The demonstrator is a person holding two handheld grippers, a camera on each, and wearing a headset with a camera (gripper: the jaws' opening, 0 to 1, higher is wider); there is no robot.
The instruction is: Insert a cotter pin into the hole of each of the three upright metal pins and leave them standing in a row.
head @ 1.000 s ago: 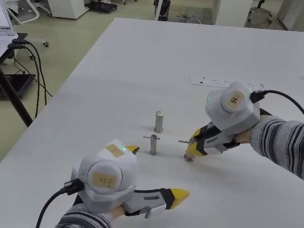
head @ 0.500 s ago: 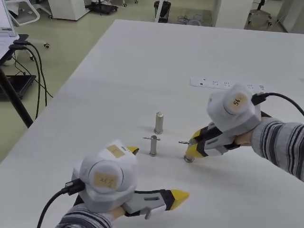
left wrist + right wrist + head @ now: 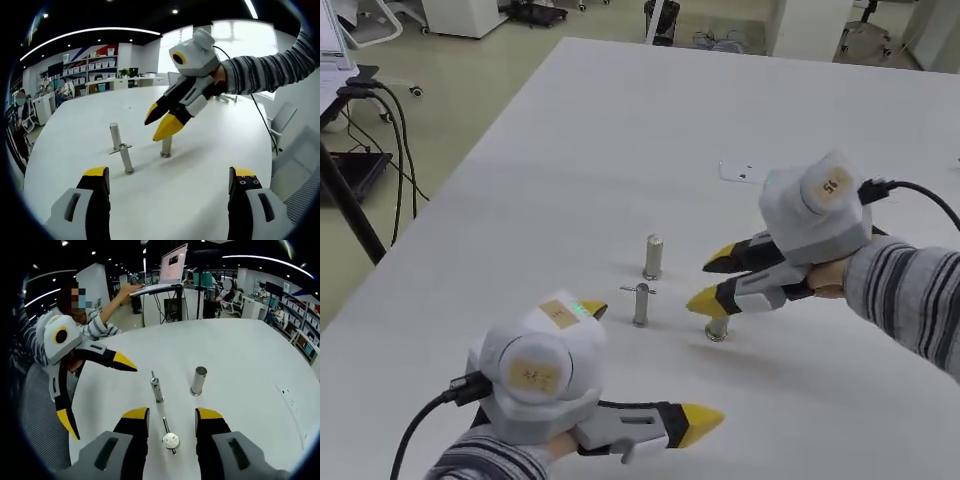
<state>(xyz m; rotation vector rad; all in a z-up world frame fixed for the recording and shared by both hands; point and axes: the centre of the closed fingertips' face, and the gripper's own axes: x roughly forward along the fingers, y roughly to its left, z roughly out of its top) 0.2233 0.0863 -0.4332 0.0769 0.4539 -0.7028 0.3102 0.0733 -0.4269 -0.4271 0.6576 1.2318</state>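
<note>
1. Left gripper [image 3: 653,364]: nearest, low over the table [image 3: 570,150]; jaws spread wide, holding nothing.
2. Near-right pin [image 3: 717,329]: upright. In the right gripper view the right cotter pin [image 3: 165,426] appears to pass through its head.
3. Right gripper [image 3: 701,283]: just above that pin, jaws apart and empty, one on each side of it.
4. Middle pin [image 3: 640,305]: upright, left of item 2, with the middle cotter pin [image 3: 640,290] crosswise near its top.
5. Far pin [image 3: 653,257]: upright, just beyond item 4, bare.
6. Power strip [image 3: 740,172]: far right, well apart.

Step, as judged: two of three pinned and the right-hand fitting let go. The next move calls for a third cotter pin, aligned to the far pin's hole. Item 2 stands off the line of items 4 and 5, so the row likely needs straightening.
</note>
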